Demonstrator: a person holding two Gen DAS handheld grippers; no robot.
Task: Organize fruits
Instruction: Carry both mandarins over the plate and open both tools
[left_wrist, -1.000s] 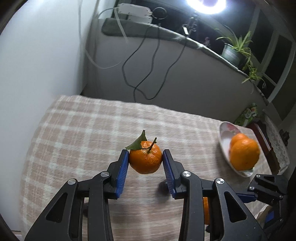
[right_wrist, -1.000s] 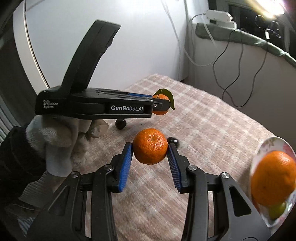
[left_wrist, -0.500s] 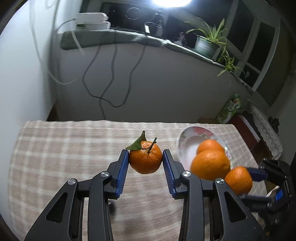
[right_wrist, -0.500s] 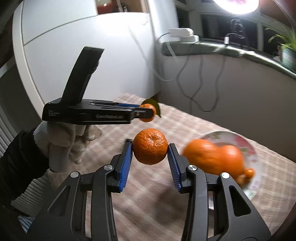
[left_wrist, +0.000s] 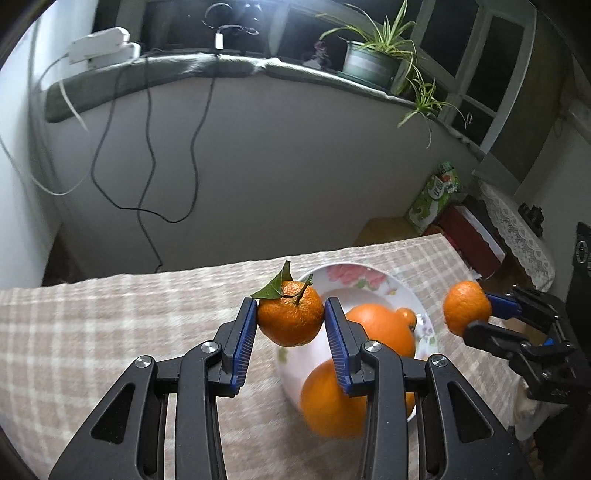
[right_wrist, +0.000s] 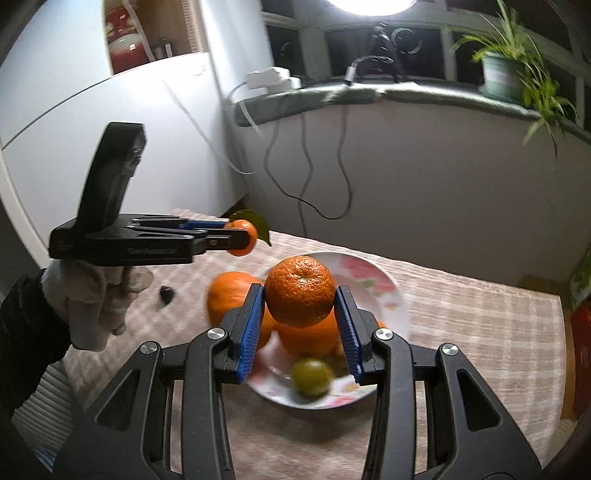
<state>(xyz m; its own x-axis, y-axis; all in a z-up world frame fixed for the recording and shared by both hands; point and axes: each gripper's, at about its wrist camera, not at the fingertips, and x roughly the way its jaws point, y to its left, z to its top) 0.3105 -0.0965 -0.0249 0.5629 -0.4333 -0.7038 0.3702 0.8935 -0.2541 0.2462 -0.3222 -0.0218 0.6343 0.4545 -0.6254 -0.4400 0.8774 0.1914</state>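
Note:
My left gripper (left_wrist: 290, 317) is shut on a leafy tangerine (left_wrist: 290, 316) and holds it in the air at the near left rim of a white flowered plate (left_wrist: 354, 275). My right gripper (right_wrist: 300, 302) is shut on a plain tangerine (right_wrist: 300, 295) held above the plate (right_wrist: 373, 280). The plate holds large oranges (left_wrist: 380, 328) and a small green fruit (right_wrist: 312, 376). The right gripper shows in the left wrist view (left_wrist: 476, 314), right of the plate. The left gripper shows in the right wrist view (right_wrist: 240, 236), left of the plate.
The table has a beige checked cloth (left_wrist: 110, 325). A small dark object (right_wrist: 166, 294) lies on the cloth near the gloved left hand (right_wrist: 99, 295). Cables hang down the wall (left_wrist: 147, 147) behind the table. Red furniture (left_wrist: 476, 236) stands at the right.
Both grippers have moved toward the plate with their tangerines. The plate now sits right under and ahead of them. Both grips are unchanged.

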